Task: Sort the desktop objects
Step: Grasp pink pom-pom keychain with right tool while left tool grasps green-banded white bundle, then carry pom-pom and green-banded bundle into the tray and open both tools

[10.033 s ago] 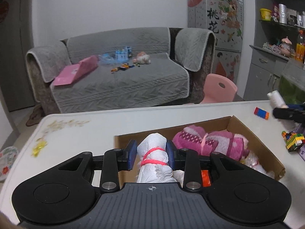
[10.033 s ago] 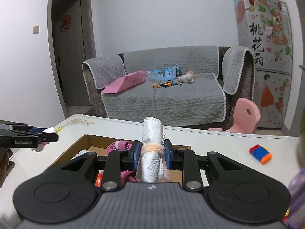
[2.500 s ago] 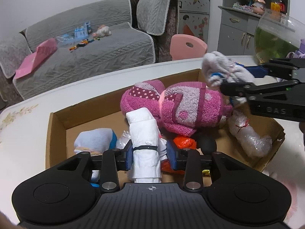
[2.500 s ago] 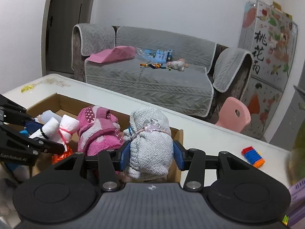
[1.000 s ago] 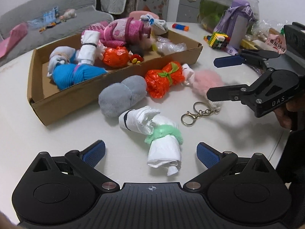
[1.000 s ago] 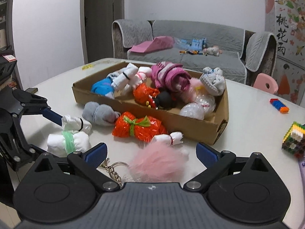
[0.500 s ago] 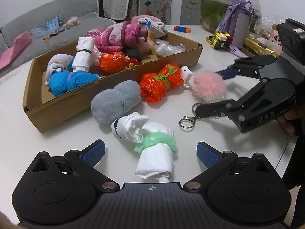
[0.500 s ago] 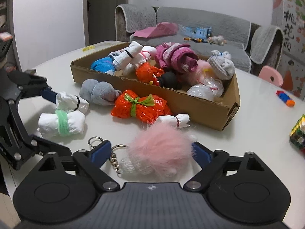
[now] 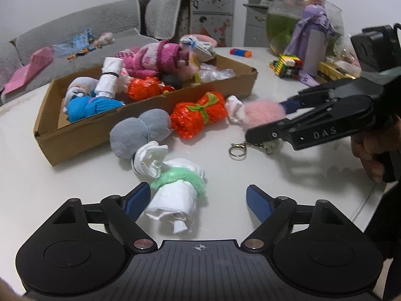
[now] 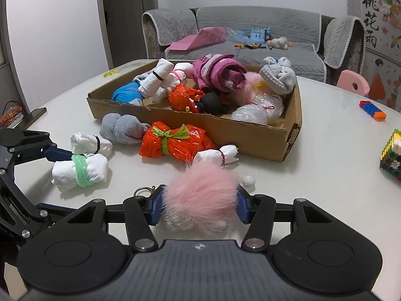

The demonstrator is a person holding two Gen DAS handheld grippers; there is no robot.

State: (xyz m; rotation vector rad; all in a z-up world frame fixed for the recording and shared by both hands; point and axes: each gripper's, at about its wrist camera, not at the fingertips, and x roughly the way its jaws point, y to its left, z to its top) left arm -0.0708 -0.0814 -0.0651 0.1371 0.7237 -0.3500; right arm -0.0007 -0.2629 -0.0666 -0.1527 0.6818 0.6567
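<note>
A white roll with a green band (image 9: 175, 195) lies on the white table between the jaws of my left gripper (image 9: 198, 200). Those jaws are closing; the left pad is beside the roll, the right pad stands apart from it. My right gripper (image 10: 199, 208) is closing with its pads against a pink pom-pom keychain (image 10: 200, 195), whose key ring (image 9: 236, 148) rests on the table. A cardboard box (image 9: 100, 130) behind holds several rolled bundles. In front of it lie an orange bundle (image 9: 198, 115), a grey sock ball (image 9: 137, 130) and a white roll with a black band (image 9: 150, 158).
A small white roll (image 10: 218, 155) lies beside the pom-pom. At the right stand a fish bowl (image 9: 283, 25), a purple bottle (image 9: 313, 47) and a colourful block cube (image 10: 393, 155). A blue-orange block (image 10: 373, 111) lies farther back. The near table edge (image 9: 363, 205) is close.
My right gripper's jaws have narrowed around the pink pom-pom. My left gripper has moved in over the green-banded roll and its jaws have narrowed.
</note>
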